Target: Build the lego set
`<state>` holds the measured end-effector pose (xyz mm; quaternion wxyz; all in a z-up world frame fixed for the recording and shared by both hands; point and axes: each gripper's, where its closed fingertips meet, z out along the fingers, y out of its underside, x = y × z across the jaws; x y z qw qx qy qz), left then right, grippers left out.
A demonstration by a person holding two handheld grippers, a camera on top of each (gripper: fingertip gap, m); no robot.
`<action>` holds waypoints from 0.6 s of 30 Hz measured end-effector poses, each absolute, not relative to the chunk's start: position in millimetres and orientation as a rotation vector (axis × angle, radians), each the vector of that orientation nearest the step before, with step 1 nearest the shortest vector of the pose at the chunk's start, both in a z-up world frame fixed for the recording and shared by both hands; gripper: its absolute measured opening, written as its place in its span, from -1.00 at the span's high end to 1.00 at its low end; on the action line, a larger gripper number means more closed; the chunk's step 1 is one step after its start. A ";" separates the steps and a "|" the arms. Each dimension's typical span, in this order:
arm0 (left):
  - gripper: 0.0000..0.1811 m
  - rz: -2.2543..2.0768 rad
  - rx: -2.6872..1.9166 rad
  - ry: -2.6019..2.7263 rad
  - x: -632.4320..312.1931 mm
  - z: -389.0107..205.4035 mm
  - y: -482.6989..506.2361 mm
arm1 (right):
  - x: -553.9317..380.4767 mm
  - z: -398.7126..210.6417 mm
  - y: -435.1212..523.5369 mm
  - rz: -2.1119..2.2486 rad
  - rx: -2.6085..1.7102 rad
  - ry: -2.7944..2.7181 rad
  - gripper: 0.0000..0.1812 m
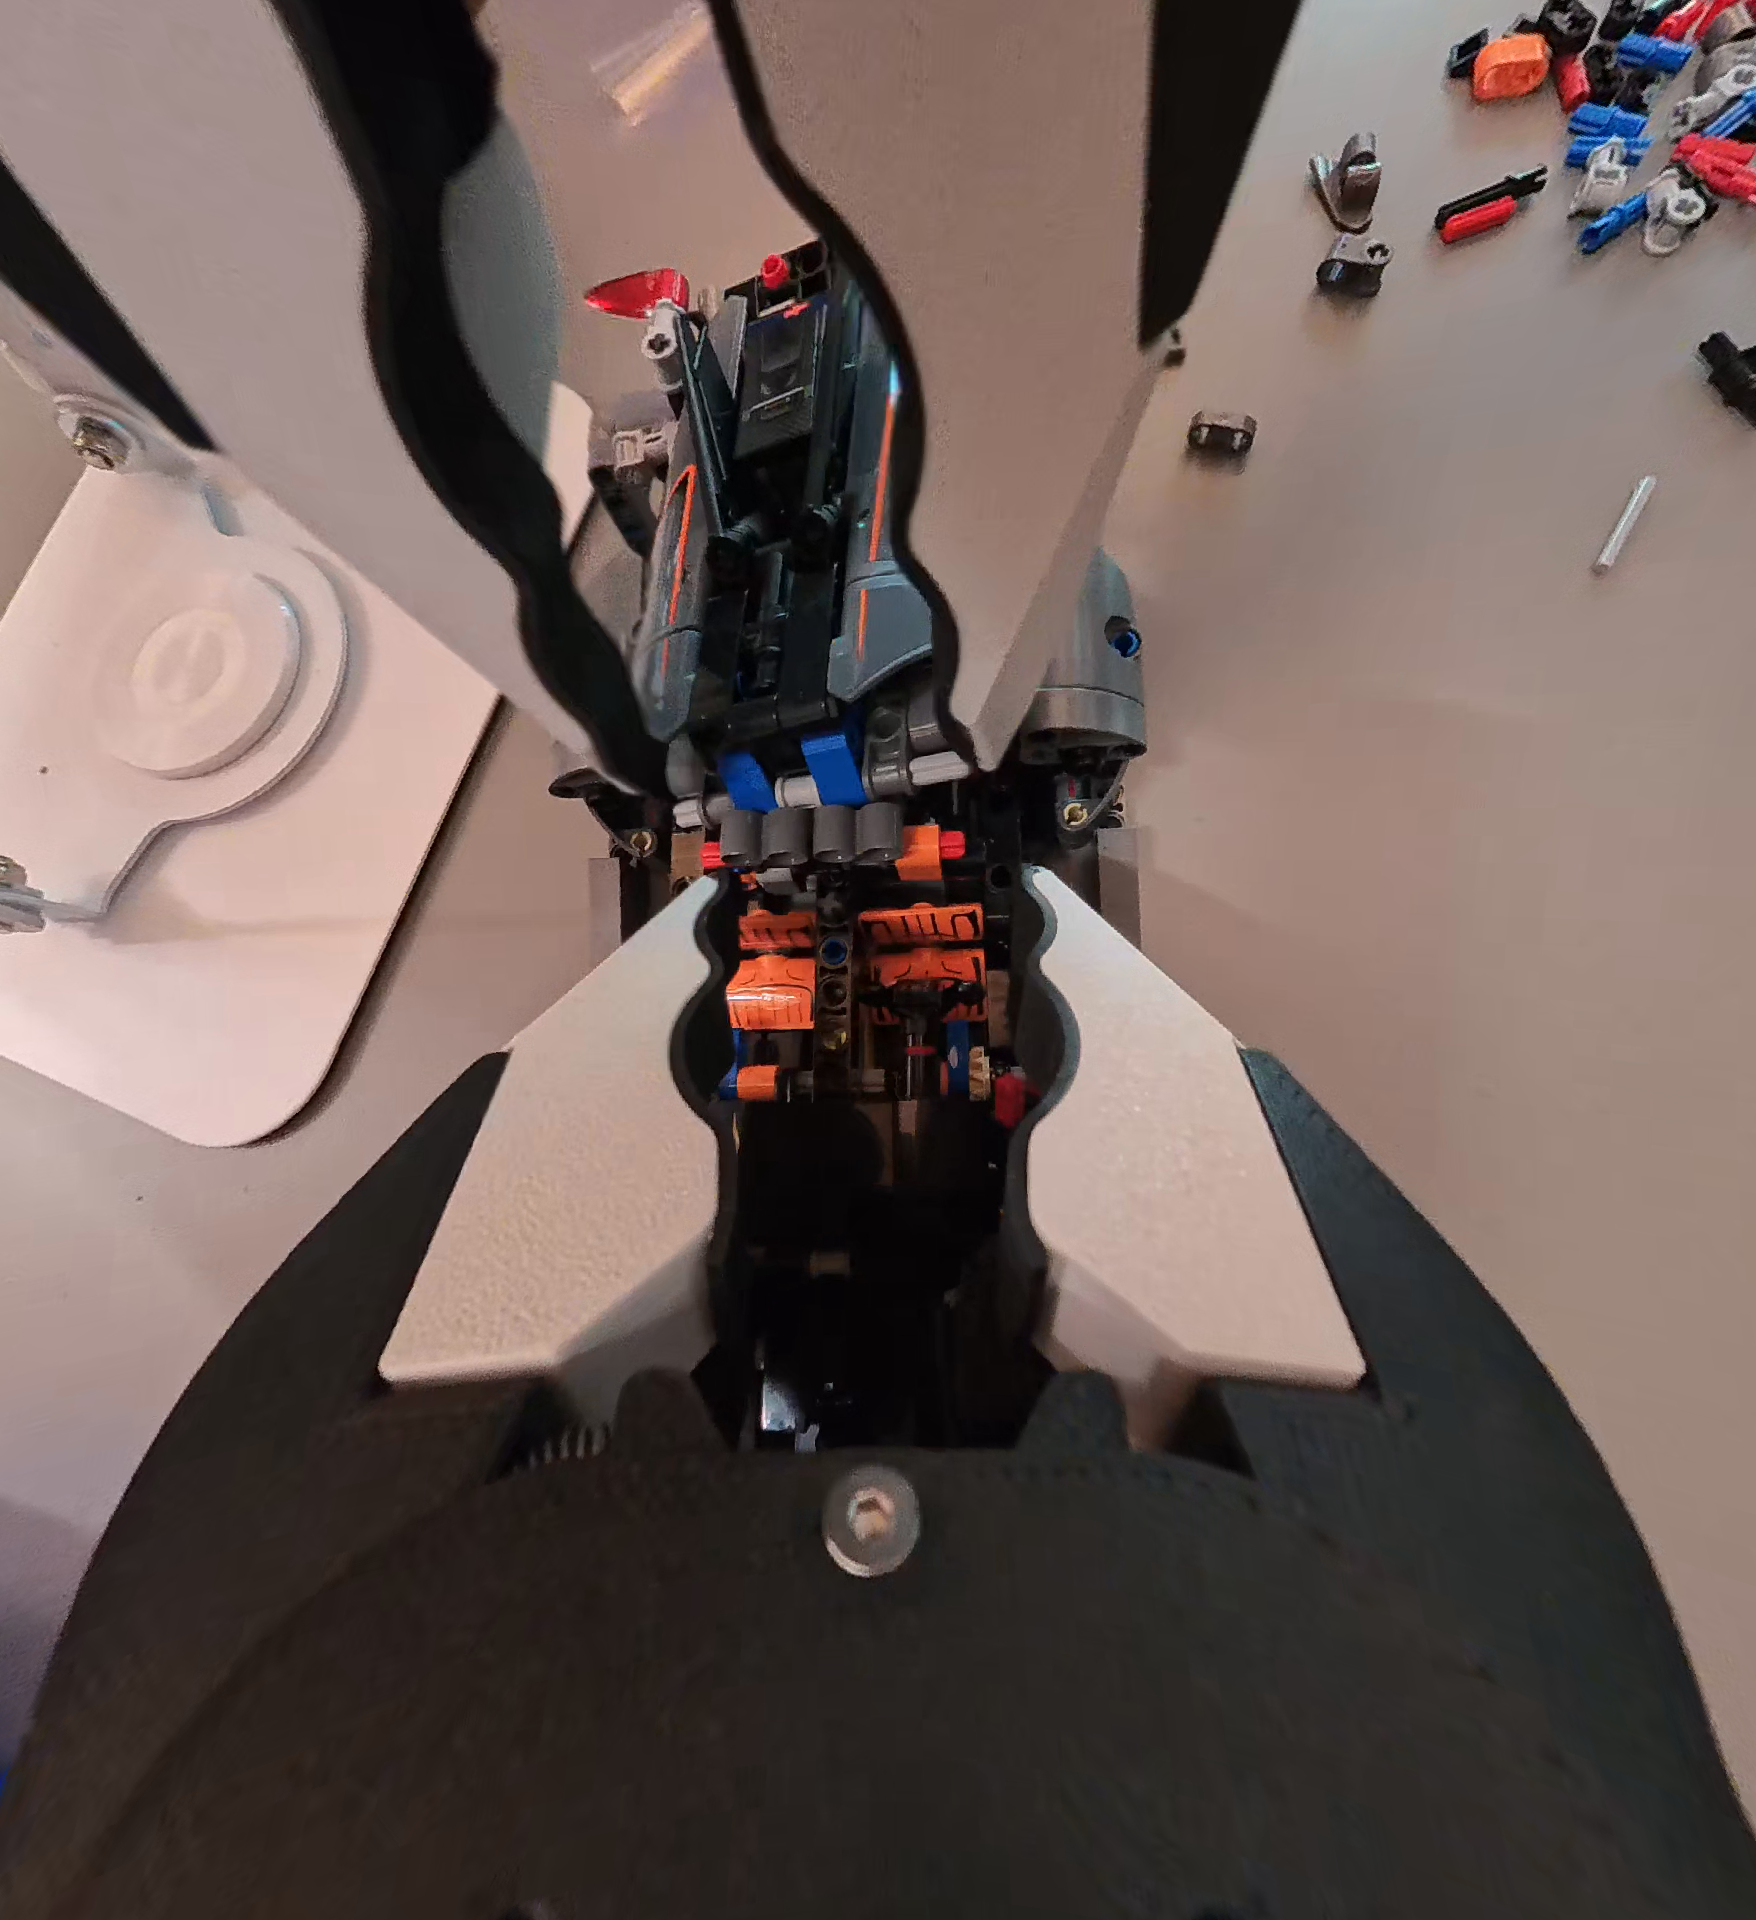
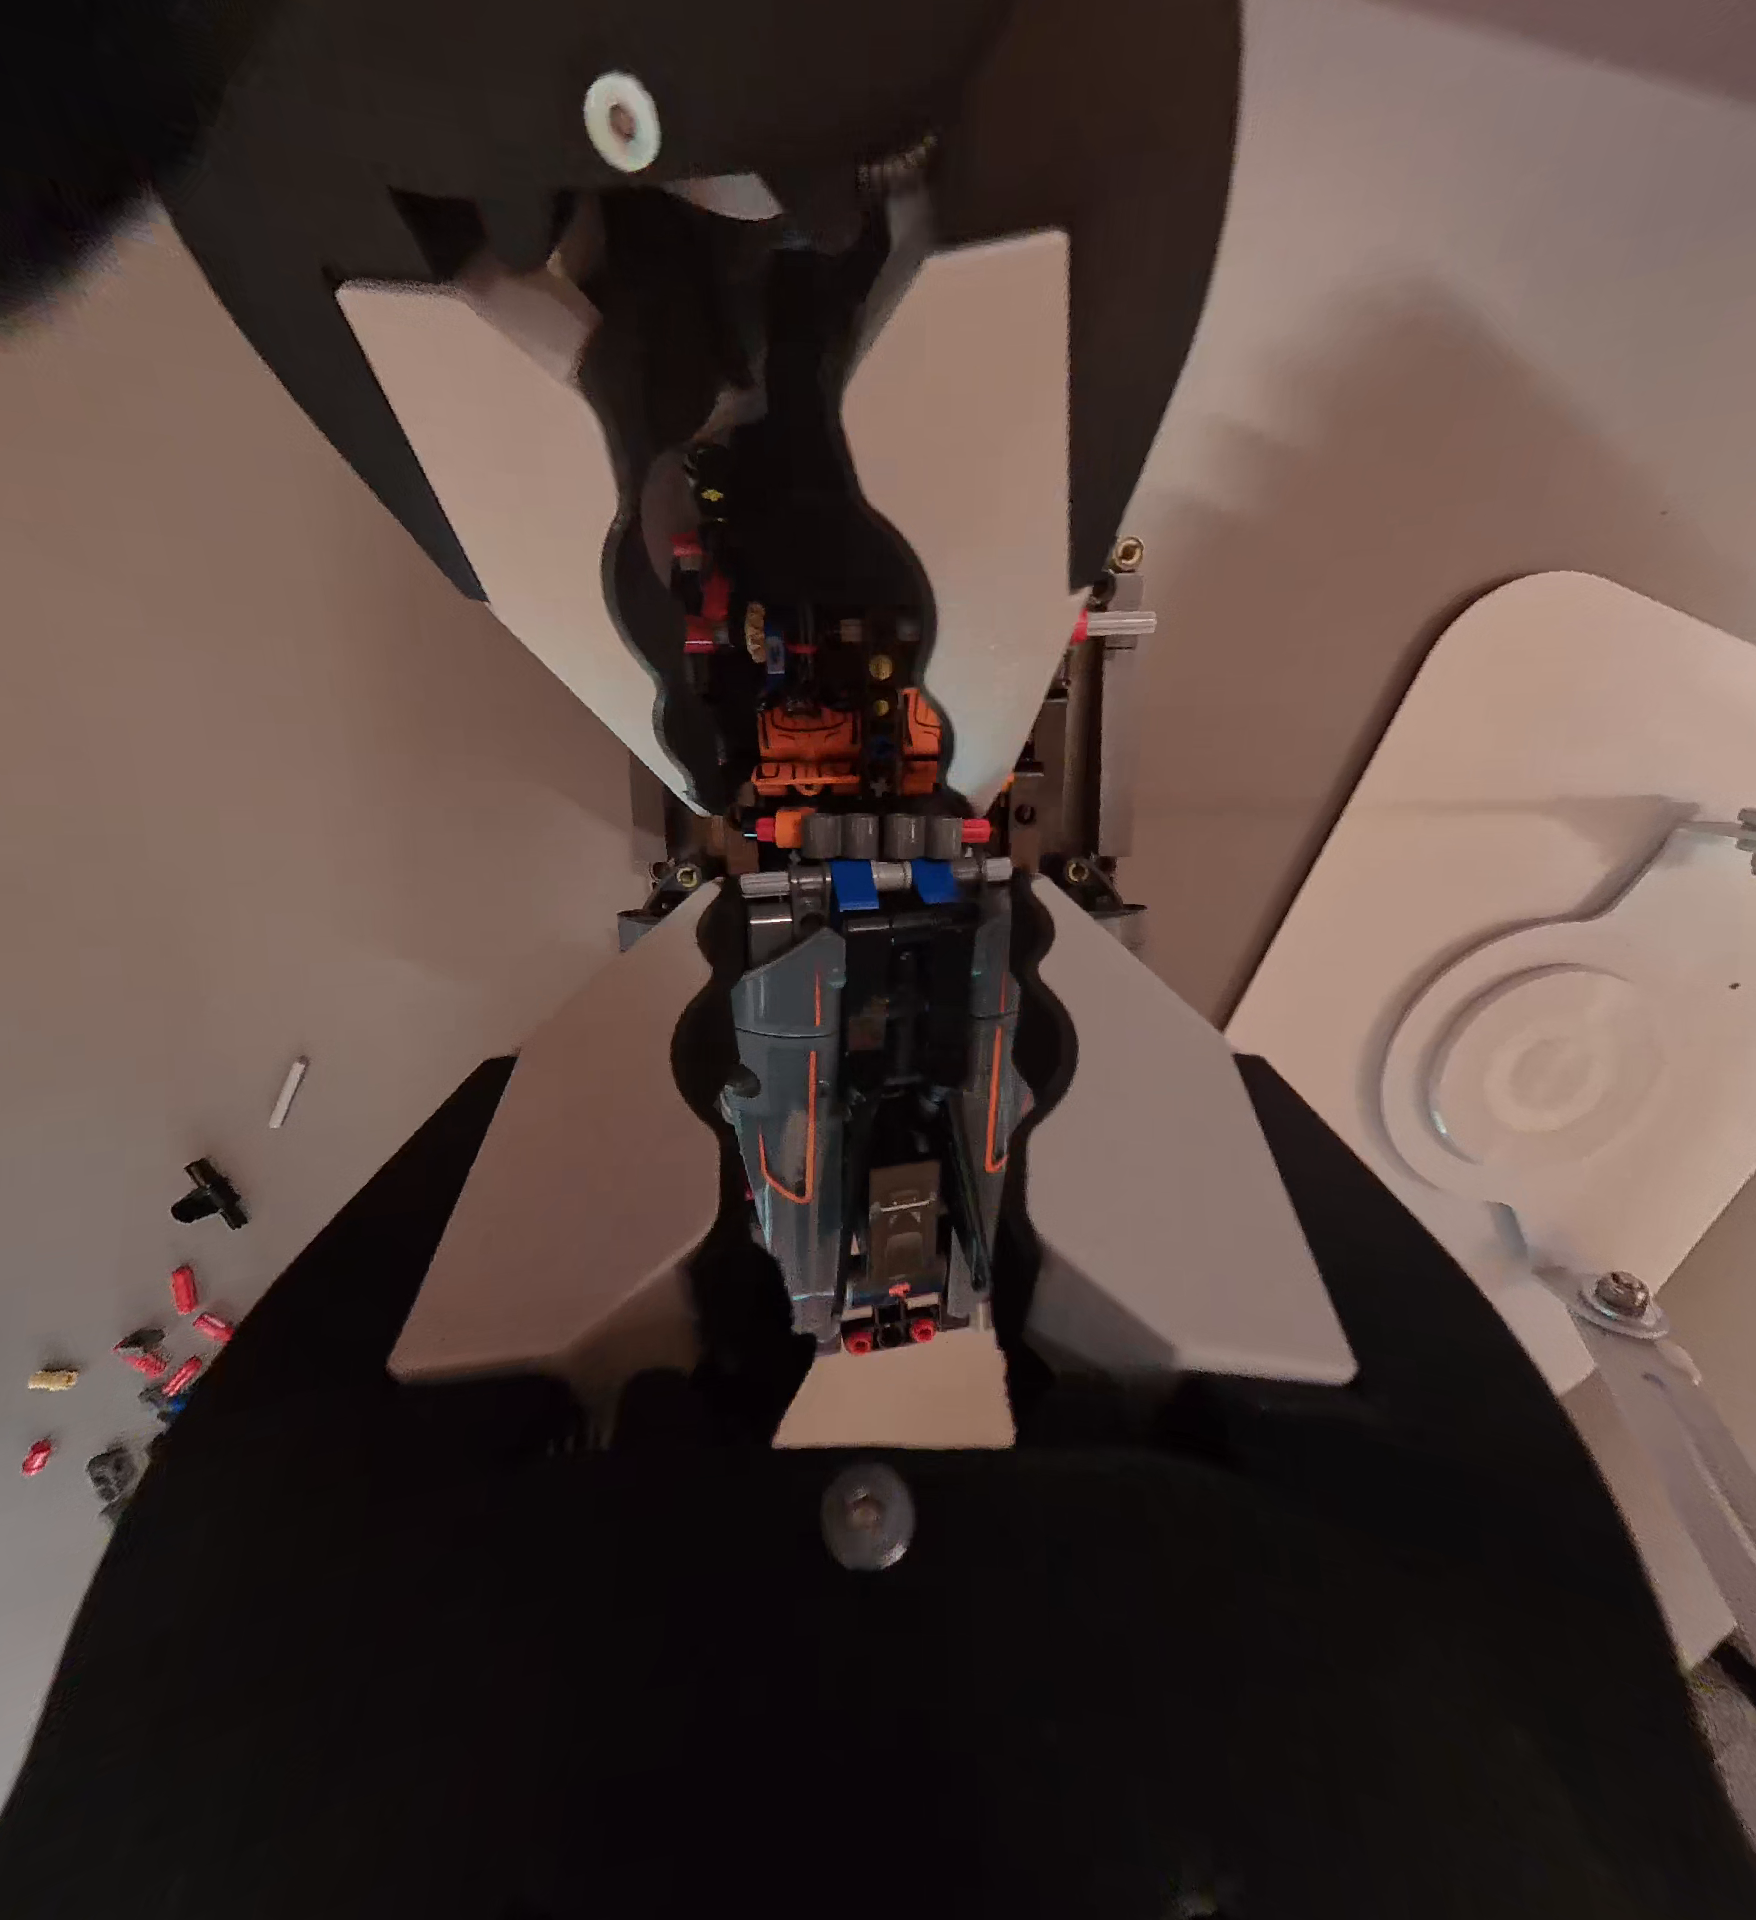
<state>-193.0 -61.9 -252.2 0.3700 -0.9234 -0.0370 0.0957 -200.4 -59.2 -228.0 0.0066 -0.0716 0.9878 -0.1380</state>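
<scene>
A part-built lego car model [image 1: 780,582] lies between both grippers, held from opposite ends. My left gripper [image 1: 874,894] is shut on the end with the orange seats [image 1: 915,956]. My right gripper [image 2: 869,894] is shut on the dark grey body end with orange stripes [image 2: 791,1039]. In the left wrist view the right gripper's fingers [image 1: 1019,520] come down from the top around the grey body. In the right wrist view the left gripper's fingers [image 2: 967,520] come from the top around the orange seats [image 2: 812,743]. A row of grey connectors [image 1: 812,836] crosses the model's middle.
A pile of loose red, blue, grey and black parts [image 1: 1684,125] lies at the far right. A black piece [image 1: 1752,369] and a grey axle [image 1: 1622,525] lie apart from it. A white stand base [image 1: 178,831] sits on the left. Red pins [image 2: 178,1340] lie scattered. Left and right tips are no more than a few centimetres apart. Left tips and right tips are each some 15 cm from the grey axle [image 1: 1622,525]. The right camera catches it too, in the right wrist view [image 2: 289,1089].
</scene>
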 end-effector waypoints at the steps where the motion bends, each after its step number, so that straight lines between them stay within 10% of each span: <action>1: 0.45 0.245 -2.375 -0.091 -192.6 -252.8 -61.8 | -201.9 -226.8 -59.0 -0.413 -0.216 3.092 0.45; 18: 0.48 0.261 -2.405 -0.073 -192.2 -255.6 -61.2 | -197.8 -235.0 -55.5 -0.231 -0.218 3.059 0.49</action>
